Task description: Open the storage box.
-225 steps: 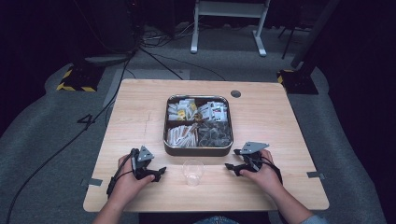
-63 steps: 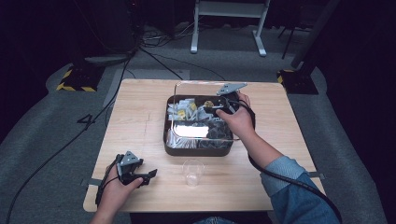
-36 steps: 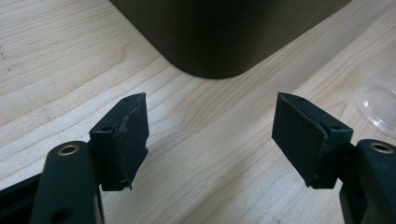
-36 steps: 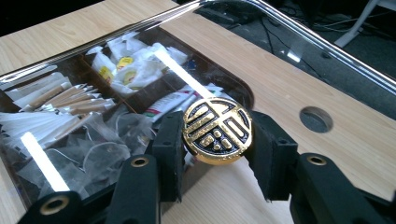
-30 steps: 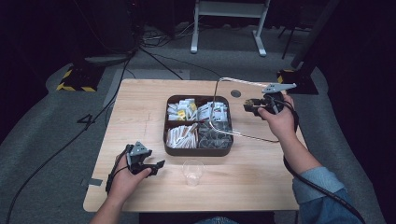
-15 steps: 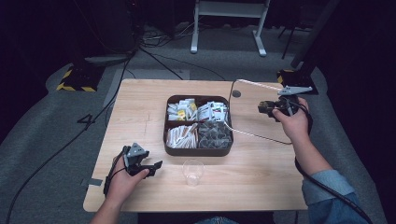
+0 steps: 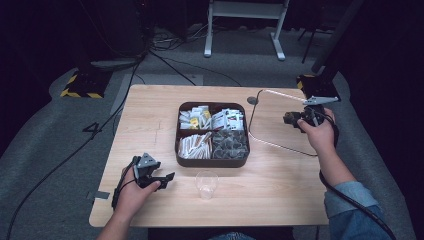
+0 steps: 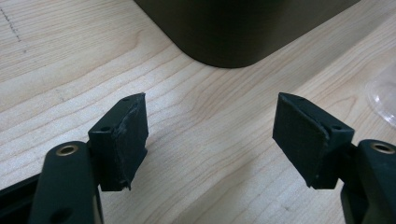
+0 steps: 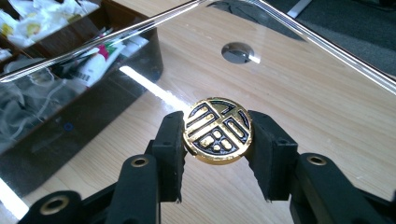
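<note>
A dark four-compartment box (image 7: 212,161) of packets stands uncovered at the table's middle. Its clear lid (image 7: 275,120) hangs tilted over the table just right of the box. My right gripper (image 7: 292,119) is shut on the lid's round gold knob (image 9: 217,129), one pad (image 9: 170,140) on each side. My left gripper (image 7: 162,179) rests at the front left, jaws open and nothing between them (image 8: 210,116). Ahead of those jaws is the box's front corner (image 8: 233,28). A clear plastic cup (image 7: 206,184) stands in front of the box.
The lid (image 9: 140,70) reaches over the box's right edge in the right gripper view. A metal cable grommet (image 7: 252,100) sits in the tabletop behind the lid. The cup's rim (image 8: 383,91) lies right of the left jaws. Cables and stands are on the floor beyond the table.
My right gripper has carried the lid off the box, rightward and a little lower. The box's compartments are now uncovered. The left gripper has stayed where it was.
</note>
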{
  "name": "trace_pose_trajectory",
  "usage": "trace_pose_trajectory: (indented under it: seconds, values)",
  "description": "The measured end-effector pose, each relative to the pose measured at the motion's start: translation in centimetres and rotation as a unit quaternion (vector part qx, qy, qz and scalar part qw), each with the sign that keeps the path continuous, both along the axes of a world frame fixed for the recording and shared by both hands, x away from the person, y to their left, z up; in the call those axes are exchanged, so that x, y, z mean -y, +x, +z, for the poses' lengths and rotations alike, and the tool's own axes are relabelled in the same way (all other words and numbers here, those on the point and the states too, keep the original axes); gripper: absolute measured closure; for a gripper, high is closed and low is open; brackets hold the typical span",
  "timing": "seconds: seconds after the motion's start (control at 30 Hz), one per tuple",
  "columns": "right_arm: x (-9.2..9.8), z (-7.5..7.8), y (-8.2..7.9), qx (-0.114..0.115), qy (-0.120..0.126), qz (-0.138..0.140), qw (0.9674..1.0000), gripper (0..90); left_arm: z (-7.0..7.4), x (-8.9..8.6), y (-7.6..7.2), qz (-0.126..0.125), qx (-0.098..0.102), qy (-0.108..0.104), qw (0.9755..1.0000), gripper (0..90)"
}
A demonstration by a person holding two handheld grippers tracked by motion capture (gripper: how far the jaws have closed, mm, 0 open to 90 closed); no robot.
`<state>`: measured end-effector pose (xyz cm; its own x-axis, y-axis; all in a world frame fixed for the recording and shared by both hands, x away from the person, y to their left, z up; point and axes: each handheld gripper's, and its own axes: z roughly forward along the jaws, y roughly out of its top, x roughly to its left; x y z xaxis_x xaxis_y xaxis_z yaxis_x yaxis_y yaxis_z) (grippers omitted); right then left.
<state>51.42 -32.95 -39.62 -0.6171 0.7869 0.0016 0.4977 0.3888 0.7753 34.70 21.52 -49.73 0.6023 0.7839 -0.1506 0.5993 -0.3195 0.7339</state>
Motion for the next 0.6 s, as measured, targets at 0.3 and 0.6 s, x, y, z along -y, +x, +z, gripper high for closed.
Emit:
trace_pose_trajectory:
  seconds: [0.3, 0.6]
  values:
    - [1.0, -1.8, 0.5, -0.008, -0.004, -0.005, 0.9999, 59.0, 0.0, 0.0, 0.0, -0.001, 0.001, 0.000, 1.0000, 27.2]
    - [1.9, -3.3, 0.6, -0.019, -0.005, -0.008, 0.9998, 59.1, -0.1, 0.1, 0.0, 0.000, 0.001, 0.000, 1.0000, 27.1]
